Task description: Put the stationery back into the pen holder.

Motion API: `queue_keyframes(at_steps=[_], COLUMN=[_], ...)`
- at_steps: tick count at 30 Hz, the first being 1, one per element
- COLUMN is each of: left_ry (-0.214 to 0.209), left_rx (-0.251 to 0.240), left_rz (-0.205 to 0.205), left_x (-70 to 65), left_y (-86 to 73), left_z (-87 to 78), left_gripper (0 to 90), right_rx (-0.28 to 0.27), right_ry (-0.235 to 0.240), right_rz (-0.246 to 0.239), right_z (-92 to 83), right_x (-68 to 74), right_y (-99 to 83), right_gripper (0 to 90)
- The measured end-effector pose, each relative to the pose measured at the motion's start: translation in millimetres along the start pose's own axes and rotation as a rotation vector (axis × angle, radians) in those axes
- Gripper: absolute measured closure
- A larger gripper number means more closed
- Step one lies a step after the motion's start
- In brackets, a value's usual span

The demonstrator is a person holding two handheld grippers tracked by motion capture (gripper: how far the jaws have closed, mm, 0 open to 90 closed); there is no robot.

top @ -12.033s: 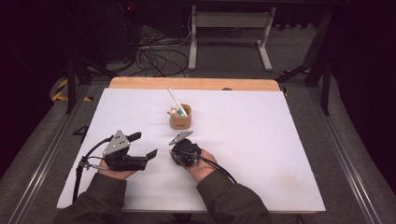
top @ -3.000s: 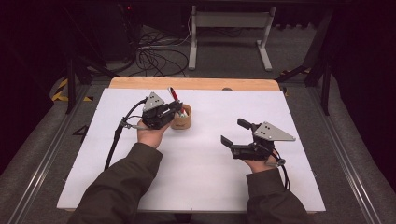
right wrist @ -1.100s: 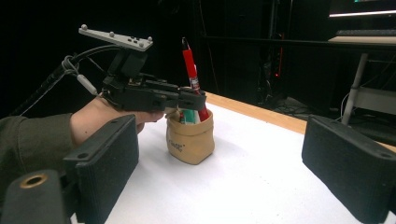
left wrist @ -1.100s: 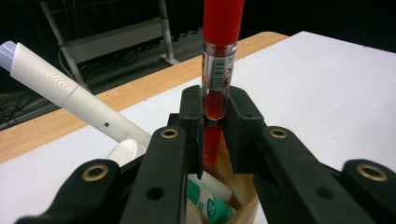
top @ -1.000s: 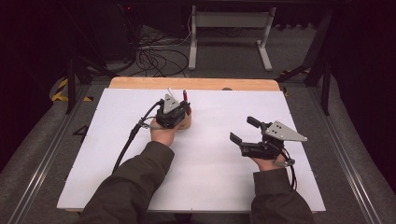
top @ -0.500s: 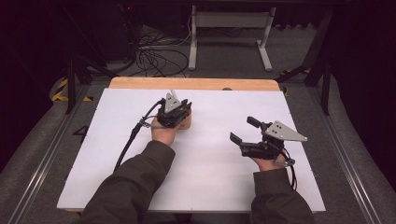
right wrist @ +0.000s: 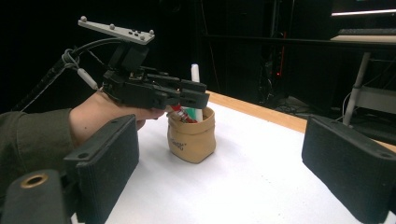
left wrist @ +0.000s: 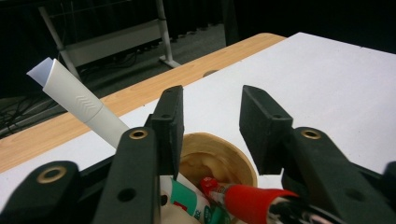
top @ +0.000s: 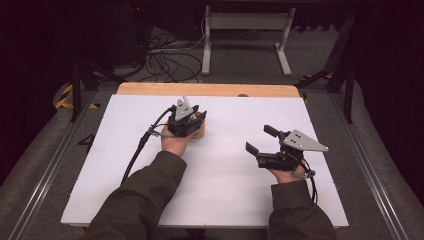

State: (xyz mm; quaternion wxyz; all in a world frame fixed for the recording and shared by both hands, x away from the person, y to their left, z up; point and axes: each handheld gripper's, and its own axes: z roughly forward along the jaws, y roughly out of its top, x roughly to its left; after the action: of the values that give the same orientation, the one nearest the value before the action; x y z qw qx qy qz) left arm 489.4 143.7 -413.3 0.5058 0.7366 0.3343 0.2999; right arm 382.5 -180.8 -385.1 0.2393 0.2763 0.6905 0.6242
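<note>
A tan pouch (top: 201, 132) stands on the white board (top: 230, 200) at the far middle. My left gripper (top: 196, 119) hovers right over it, and its jaws have just been opening. In the left gripper view the left gripper (left wrist: 210, 112) is open above the pouch's rim (left wrist: 236, 156). A red marker (left wrist: 250, 196) lies inside the pouch, below the pads and untouched. A white pen (left wrist: 79, 105) and a green-labelled pen (left wrist: 187, 200) lean in the pouch too. My right gripper (top: 261, 140) is held open over the board at the right, with nothing in it.
A wooden strip (top: 210, 90) runs along the board's far edge. Beyond it, on the floor, are a metal frame (top: 245, 30) and cables (top: 165, 60). The left gripper's cable (top: 137, 152) trails across the board's left half.
The red marker's tip stood above my left gripper a second ago and has dropped into the pouch. The left jaws have parted. Both hands have stayed where they were.
</note>
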Motion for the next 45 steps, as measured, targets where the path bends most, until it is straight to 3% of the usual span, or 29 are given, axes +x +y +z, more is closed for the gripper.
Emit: queue_keyframes(at_steps=[27, 45], left_ry=[-0.061, -0.102], left_rx=[-0.082, -0.108], left_rz=[-0.056, -0.057], left_x=[4.3, 7.0], left_y=[10.3, 15.0], left_z=[-26.9, -49.0], left_gripper=[26.6, 19.5], right_rx=[0.008, 0.006], right_ry=[-0.007, -0.015], right_rz=[-0.005, -0.007], right_z=[1.0, -0.4], right_x=[-1.3, -2.8], right_y=[-1.3, -1.5], right_gripper=[11.7, 11.7])
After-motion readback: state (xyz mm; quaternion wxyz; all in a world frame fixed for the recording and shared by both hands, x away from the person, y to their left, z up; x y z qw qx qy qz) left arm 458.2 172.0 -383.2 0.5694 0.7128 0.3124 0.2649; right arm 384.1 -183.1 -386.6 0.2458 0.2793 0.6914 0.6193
